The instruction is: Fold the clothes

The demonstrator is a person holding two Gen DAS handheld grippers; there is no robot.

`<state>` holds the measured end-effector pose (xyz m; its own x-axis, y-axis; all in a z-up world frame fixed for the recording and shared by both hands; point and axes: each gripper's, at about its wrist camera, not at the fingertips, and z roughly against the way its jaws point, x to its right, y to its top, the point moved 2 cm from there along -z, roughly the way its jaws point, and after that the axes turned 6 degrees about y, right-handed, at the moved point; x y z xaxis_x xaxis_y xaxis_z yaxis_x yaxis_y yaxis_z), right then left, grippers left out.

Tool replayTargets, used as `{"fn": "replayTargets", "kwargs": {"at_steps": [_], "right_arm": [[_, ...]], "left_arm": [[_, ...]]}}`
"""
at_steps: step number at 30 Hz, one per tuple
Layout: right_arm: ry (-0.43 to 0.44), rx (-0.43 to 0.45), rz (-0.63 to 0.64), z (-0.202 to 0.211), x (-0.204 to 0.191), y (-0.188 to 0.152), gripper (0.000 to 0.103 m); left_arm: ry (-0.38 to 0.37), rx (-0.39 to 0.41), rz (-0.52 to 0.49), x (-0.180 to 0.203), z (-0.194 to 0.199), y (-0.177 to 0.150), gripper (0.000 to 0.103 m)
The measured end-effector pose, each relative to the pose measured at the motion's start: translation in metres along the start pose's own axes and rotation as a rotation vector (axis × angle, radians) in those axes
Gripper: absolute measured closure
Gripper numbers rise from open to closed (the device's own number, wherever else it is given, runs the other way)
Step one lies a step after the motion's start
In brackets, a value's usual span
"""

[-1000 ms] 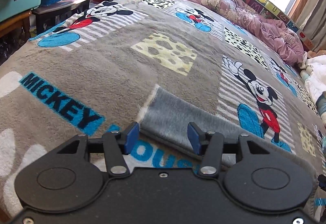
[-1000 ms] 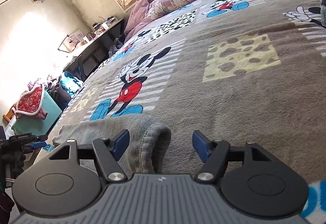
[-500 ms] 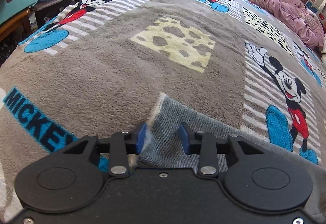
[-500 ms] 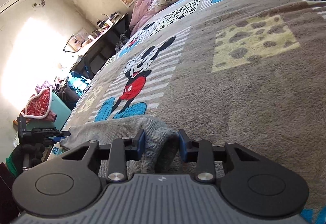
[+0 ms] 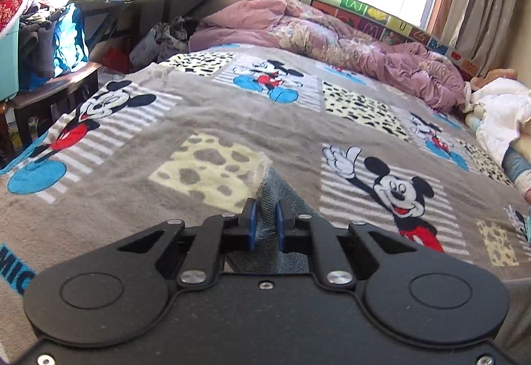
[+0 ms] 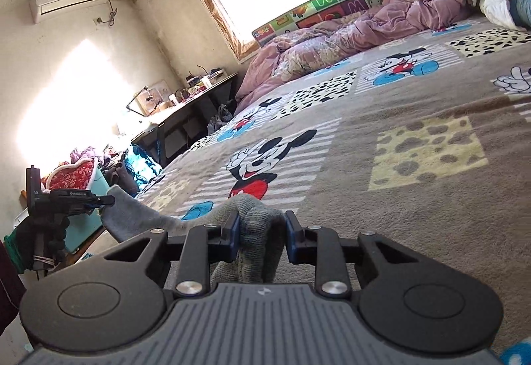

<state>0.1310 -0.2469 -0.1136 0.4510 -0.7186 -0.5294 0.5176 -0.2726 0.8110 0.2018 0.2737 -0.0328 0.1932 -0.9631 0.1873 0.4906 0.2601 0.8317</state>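
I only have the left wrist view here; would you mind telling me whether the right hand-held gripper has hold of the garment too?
Observer: Yes, the right hand-held gripper is shut on a bunched grey knit end of the garment.
Operator: Thank you. Is the cloth between us off the blanket?
Observer: It hangs in a sagging span from the left hand-held gripper, above the blanket.
Operator: Is my grip on an edge?
Observer: It pinches the very tip of that end.
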Motion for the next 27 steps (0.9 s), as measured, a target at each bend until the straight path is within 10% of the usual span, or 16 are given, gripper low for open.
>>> {"fn": "replayTargets", "kwargs": {"at_steps": [11,22,27], "right_arm": [[-0.128,-0.086,-0.116,-0.017,0.031,-0.027,0.074],[-0.223,-0.091,-0.116,-0.012,0.034,-0.028,0.05],[-0.26,-0.036,-0.011,0.008,0.019,-0.022,0.05]], "left_arm": [[0.094,-0.109,-0.017,-0.019,-0.039,-0.029,0.092],[0.243,-0.137,-0.065,-0.026,-0.034,-0.04,0.079],[0.181,-0.117,-0.134,0.004,-0.003,-0.049,0.079]]}}
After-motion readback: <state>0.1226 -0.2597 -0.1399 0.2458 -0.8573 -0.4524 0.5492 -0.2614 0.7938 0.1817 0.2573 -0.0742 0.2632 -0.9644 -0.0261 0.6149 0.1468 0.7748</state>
